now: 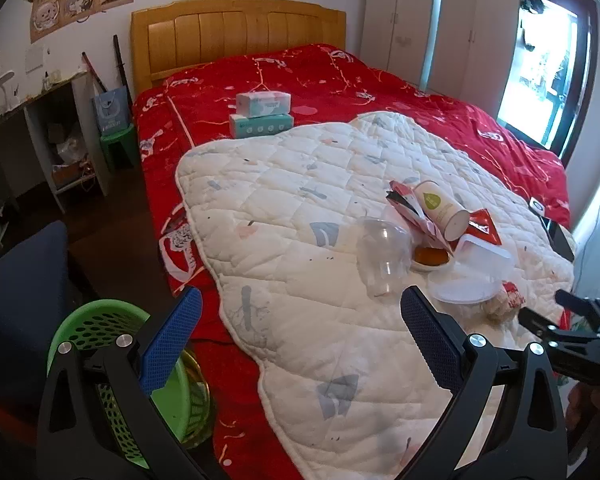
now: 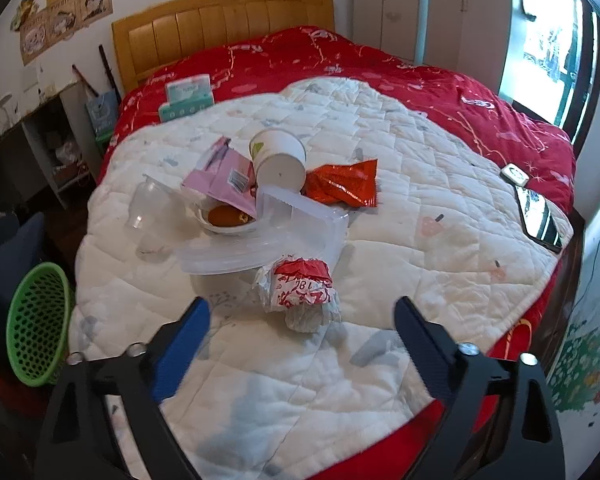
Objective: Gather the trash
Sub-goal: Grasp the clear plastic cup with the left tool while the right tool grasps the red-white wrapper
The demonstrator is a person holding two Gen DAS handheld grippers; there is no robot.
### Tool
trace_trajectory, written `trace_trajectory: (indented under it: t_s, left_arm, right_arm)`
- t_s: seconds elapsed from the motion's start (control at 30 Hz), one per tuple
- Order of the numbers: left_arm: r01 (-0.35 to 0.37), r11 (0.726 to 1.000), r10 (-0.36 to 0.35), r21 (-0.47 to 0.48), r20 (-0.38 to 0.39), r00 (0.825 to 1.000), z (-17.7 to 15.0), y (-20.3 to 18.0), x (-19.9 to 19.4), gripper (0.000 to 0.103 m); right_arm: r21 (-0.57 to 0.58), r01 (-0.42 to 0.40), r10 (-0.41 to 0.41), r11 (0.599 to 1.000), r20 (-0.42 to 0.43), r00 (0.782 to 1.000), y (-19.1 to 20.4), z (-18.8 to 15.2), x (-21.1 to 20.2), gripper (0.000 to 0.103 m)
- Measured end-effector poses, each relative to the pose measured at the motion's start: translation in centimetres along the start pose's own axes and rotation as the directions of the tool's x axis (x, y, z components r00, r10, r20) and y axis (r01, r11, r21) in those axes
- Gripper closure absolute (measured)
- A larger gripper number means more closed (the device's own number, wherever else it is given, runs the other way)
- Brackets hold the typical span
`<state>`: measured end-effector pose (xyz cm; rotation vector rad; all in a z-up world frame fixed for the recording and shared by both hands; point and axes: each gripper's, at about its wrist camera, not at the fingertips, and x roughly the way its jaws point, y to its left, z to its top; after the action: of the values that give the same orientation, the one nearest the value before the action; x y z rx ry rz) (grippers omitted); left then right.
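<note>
A heap of trash lies on the white quilt (image 2: 400, 216): a crumpled red-and-white wrapper (image 2: 300, 288), a clear plastic box (image 2: 296, 216) on a clear lid, a paper cup (image 2: 278, 160) on its side, a red foil bag (image 2: 344, 184), a pink bag (image 2: 224, 180), a clear cup (image 2: 150, 210) and a bowl with orange food (image 2: 226, 218). The green basket (image 1: 112, 356) stands on the floor left of the bed. My right gripper (image 2: 300, 320) is open, just before the crumpled wrapper. My left gripper (image 1: 300, 312) is open and empty, short of the clear cup (image 1: 380, 256).
Two tissue boxes (image 1: 262, 114) lie on the red bedspread near the headboard. A phone (image 2: 538, 216) and a small white device (image 2: 514, 174) lie at the quilt's right edge. A dark blue chair (image 1: 16, 300) stands by the basket. Shelves (image 1: 60, 148) stand left of the bed.
</note>
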<state>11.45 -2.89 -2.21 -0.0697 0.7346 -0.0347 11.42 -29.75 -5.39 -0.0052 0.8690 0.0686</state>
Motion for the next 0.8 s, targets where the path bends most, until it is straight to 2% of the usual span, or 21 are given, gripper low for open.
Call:
trace_trajectory:
  t_s: [0.13, 0.4, 0.5, 0.57, 0.8]
  left_arm:
    - [0.015, 1.0, -0.015, -0.005, -0.016, 1.0, 0.3, -0.3, 1.0, 0.005]
    - [0.066, 0.998, -0.066, -0.004, -0.055, 0.996, 1.0, -1.3, 3.6, 0.006]
    - [0.099, 0.995, -0.098, 0.002, -0.075, 0.992, 1.3, -2.0, 4.7, 0.006]
    - [0.126, 0.992, -0.125, 0.01, -0.089, 0.988, 1.6, -2.8, 5.8, 0.006]
    - [0.181, 0.983, -0.177, 0.011, -0.163, 0.971, 1.7, -4.9, 9.4, 0.009]
  right_arm:
    - [-0.006, 0.008, -0.008, 1.0, -0.024, 1.0, -0.2, 0.3, 1.9, 0.018]
    - [0.019, -0.008, 0.009, 1.0, -0.051, 0.999, -0.9, 0.7, 4.2, 0.029]
    - [0.028, -0.03, 0.032, 0.999, -0.053, 0.998, -1.0, 0.7, 4.4, 0.039]
    - [0.03, -0.041, 0.042, 0.999, -0.051, 0.998, -1.0, 0.6, 4.4, 0.049]
    - [0.039, -0.069, 0.07, 0.997, -0.033, 0.997, -1.3, 0.4, 3.0, 0.059]
